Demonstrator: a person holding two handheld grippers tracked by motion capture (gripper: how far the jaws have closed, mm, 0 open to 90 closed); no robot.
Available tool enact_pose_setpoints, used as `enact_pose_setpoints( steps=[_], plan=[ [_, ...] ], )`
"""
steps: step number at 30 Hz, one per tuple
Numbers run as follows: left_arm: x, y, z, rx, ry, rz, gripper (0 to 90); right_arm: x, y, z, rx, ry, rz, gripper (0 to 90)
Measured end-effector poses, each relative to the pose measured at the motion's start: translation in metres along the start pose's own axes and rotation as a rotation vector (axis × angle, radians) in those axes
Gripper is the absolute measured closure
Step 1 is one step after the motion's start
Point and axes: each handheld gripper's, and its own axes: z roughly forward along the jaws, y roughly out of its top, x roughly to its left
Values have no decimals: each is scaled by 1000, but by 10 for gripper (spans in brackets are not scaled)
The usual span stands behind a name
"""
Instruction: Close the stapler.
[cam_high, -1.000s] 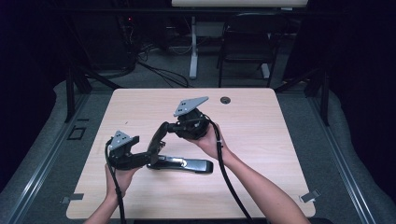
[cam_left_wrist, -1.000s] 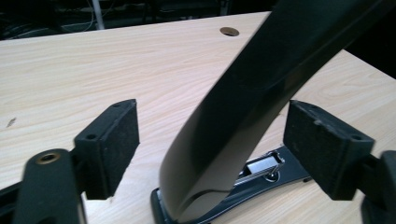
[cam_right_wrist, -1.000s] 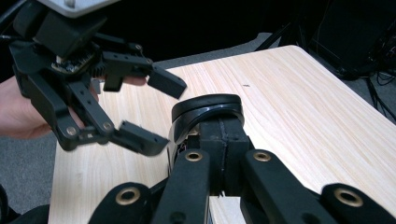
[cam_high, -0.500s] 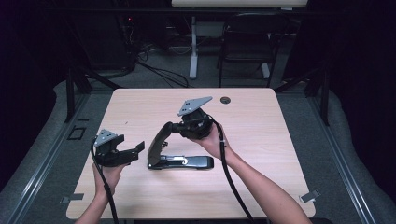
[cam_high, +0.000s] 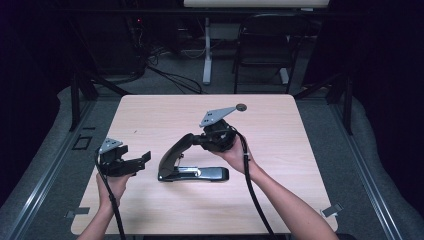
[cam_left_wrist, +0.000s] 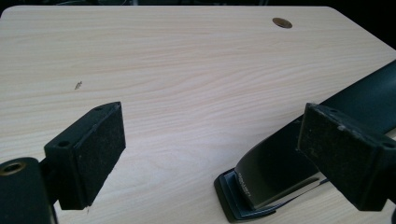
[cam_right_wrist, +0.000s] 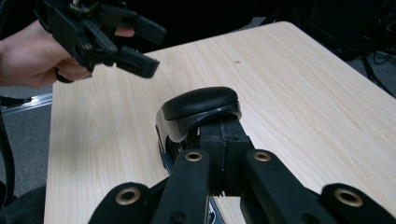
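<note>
A black stapler (cam_high: 192, 172) lies on the wooden table (cam_high: 300, 150) with its upper arm (cam_high: 175, 150) swung up. My right gripper (cam_high: 199, 141) is shut on that raised arm; in the right gripper view its jaws clamp the arm (cam_right_wrist: 201, 105) just behind the rounded tip. My left gripper (cam_high: 144, 160) sits left of the stapler, apart from it, near the table's left edge. Its jaws have just been opening and stand wide with nothing between the pads (cam_left_wrist: 93, 149). The stapler's front end (cam_left_wrist: 275, 172) lies ahead of the left gripper (cam_left_wrist: 215, 154), toward its right jaw.
A small dark round grommet (cam_high: 241, 106) sits at the table's far edge. A chair (cam_high: 265, 45) and floor cables stand beyond the table. Bare wood stretches across the far left and right parts of the tabletop.
My left gripper has pulled away from the stapler toward the left edge, and its jaws have spread. The right gripper and the stapler have kept their place.
</note>
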Motion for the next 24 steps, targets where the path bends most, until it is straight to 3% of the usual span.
enact_pose_setpoints(
  steps=[24],
  plan=[
    [-1,-1,3,14,-6,0,70,-15,-49,-8,105,-33,71,900]
  ],
)
